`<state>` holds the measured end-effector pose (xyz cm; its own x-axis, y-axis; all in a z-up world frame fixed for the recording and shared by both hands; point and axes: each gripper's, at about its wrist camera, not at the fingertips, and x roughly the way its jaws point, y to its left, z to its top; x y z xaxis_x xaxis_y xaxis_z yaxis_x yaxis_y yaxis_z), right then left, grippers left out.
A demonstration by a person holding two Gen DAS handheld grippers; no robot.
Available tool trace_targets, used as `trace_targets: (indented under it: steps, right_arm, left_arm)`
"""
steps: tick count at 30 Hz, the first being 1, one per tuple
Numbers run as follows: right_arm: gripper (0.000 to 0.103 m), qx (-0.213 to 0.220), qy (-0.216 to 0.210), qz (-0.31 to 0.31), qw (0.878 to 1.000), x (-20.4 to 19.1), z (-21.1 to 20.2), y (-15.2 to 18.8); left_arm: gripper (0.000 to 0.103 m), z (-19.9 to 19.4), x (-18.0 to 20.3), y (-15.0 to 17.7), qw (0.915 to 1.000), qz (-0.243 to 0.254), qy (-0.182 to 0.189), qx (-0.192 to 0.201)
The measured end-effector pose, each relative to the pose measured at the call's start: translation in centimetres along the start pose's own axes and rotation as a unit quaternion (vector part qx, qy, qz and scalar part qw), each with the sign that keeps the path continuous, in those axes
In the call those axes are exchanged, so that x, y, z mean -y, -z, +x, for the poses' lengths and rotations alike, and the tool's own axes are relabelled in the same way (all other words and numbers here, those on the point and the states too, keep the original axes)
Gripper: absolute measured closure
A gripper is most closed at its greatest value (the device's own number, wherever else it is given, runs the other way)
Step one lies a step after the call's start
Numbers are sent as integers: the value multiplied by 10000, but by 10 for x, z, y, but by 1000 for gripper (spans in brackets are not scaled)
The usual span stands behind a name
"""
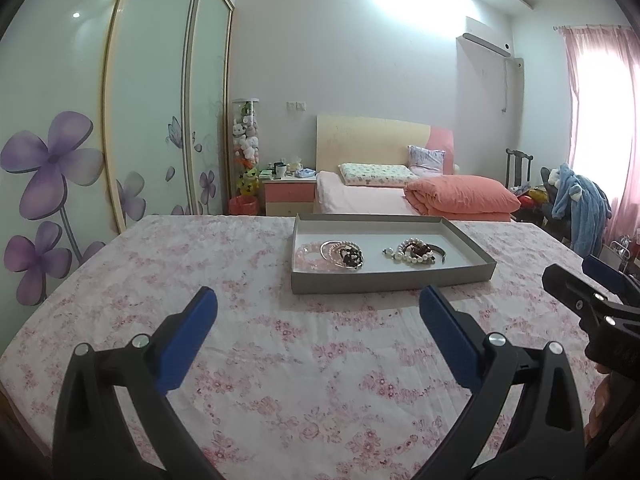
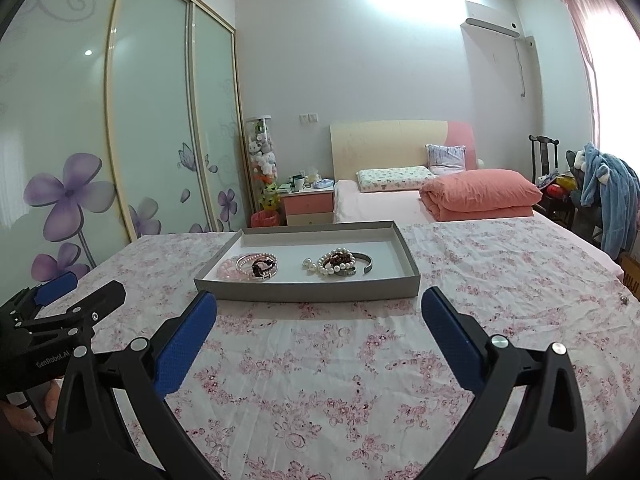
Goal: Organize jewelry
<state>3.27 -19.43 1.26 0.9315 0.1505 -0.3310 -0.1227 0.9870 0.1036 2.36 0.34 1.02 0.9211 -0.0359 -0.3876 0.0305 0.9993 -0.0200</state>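
Note:
A shallow grey tray (image 1: 392, 280) (image 2: 308, 291) lies on a table under a pink floral cloth (image 1: 260, 340) (image 2: 328, 368). Inside it are two heaps of jewelry: pink and pearl bracelets with a dark beaded one on the left (image 1: 338, 255) (image 2: 252, 266), and a pearl strand with dark beads and a metal bangle on the right (image 1: 414, 253) (image 2: 338, 264). My left gripper (image 1: 318, 304) is open, short of the tray's near wall, holding nothing. My right gripper (image 2: 319, 308) is open too, just before the tray. Each gripper shows at the other view's edge.
A small metal item (image 2: 624, 300) lies on the cloth at the far right. Behind the table stands a bed with an orange quilt (image 1: 460, 198), a nightstand (image 1: 289, 196), a flower-printed wardrobe (image 1: 120, 120) on the left, and a chair draped with blue clothes (image 1: 580, 204).

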Motion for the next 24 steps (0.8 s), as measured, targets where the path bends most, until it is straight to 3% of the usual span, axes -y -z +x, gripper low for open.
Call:
trace_targets:
  steps: [24]
  right_arm:
    - [2,-41,5,52,10000,1,2,4]
  left_arm:
    - [4,7,-1,3,9999,-11,-30,-128]
